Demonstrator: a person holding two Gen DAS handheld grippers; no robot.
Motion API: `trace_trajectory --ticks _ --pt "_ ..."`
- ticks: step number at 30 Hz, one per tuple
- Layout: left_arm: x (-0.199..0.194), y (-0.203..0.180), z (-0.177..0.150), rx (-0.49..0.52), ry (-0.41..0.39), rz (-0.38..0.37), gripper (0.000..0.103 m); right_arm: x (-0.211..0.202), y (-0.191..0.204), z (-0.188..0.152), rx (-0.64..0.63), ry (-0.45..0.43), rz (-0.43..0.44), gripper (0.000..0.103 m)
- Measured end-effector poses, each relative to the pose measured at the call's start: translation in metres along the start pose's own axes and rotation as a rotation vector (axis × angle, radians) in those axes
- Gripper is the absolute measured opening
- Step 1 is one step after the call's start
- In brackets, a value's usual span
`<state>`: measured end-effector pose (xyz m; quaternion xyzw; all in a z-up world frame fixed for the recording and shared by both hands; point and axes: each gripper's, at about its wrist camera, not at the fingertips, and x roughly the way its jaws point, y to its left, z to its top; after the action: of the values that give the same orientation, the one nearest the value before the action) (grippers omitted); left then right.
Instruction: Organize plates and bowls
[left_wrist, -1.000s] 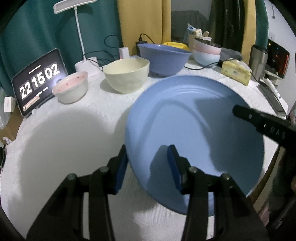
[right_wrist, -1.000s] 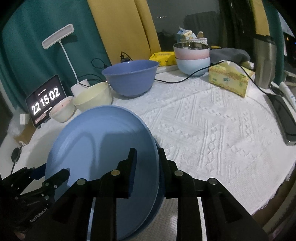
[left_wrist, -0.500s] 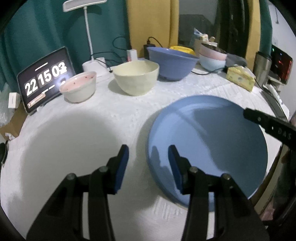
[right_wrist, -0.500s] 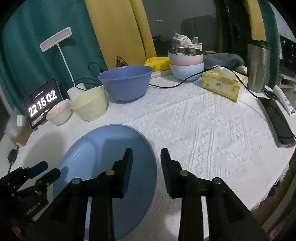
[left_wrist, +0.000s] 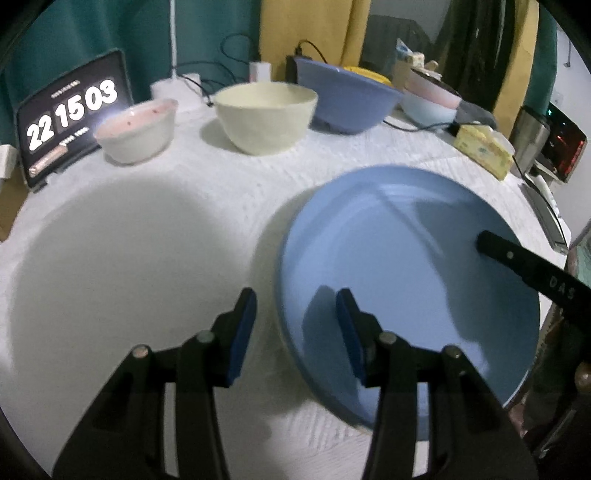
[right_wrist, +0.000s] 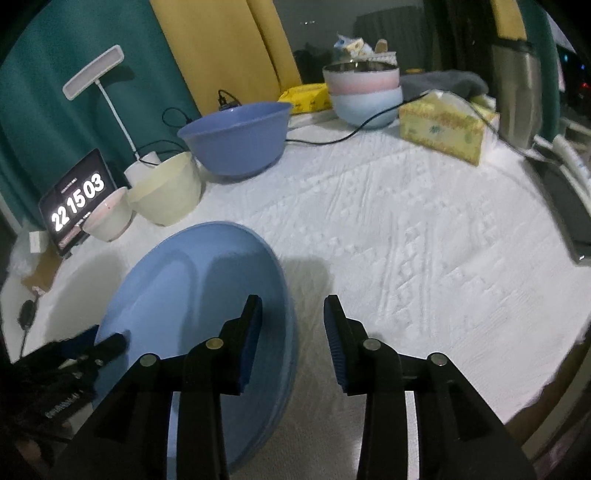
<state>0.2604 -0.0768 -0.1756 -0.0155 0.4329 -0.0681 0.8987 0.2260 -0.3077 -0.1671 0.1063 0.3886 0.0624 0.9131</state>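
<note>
A large blue plate (left_wrist: 399, 266) lies flat on the white tablecloth; in the right wrist view (right_wrist: 192, 295) a second rim shows under it. My left gripper (left_wrist: 295, 325) is open, its jaws straddling the plate's left rim without gripping. My right gripper (right_wrist: 291, 332) is open over the plate's right edge; one of its fingers (left_wrist: 517, 258) reaches over the plate in the left wrist view. At the back stand a small pink-white bowl (left_wrist: 136, 129), a cream bowl (left_wrist: 266, 114) and a large blue bowl (left_wrist: 347, 96).
Stacked pink and pale blue bowls (right_wrist: 364, 92) sit at the far back. A clock tablet (left_wrist: 66, 114), lamp (right_wrist: 96, 74), cables, tissue box (right_wrist: 443, 129), steel tumbler (right_wrist: 517, 92) and phone (right_wrist: 569, 214) ring the table (right_wrist: 406, 240). The table edge lies close on the right.
The plate came down from a tilted, held position to lie flat on the table. Both grippers let go, opened wider and drew back a little.
</note>
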Motion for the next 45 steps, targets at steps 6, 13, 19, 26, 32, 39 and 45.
trace_trajectory --ticks 6,13,19,26,32,39,45 --pt "0.001 -0.005 0.0 0.029 -0.039 -0.001 0.047 0.007 0.002 -0.002 0.016 0.009 0.08 0.037" --pt "0.001 -0.005 0.0 0.041 -0.062 -0.028 0.045 0.01 0.004 -0.002 0.033 -0.007 0.083 0.04" --pt "0.0 0.001 0.0 0.021 -0.065 -0.056 0.042 0.01 0.008 -0.001 0.027 -0.005 0.055 0.04" --pt "-0.004 0.008 0.002 0.005 -0.077 -0.061 0.042 0.009 0.018 0.002 0.006 -0.005 0.03 0.04" --pt "-0.011 0.022 0.003 -0.01 -0.1 -0.06 0.042 0.007 0.035 0.008 -0.022 -0.013 0.026 0.04" --pt "-0.017 0.044 0.004 -0.05 -0.113 -0.06 0.042 0.009 0.057 0.012 -0.056 -0.01 0.024 0.04" --pt "-0.024 0.066 0.006 -0.082 -0.133 -0.054 0.042 0.013 0.081 0.02 -0.094 -0.009 0.034 0.04"
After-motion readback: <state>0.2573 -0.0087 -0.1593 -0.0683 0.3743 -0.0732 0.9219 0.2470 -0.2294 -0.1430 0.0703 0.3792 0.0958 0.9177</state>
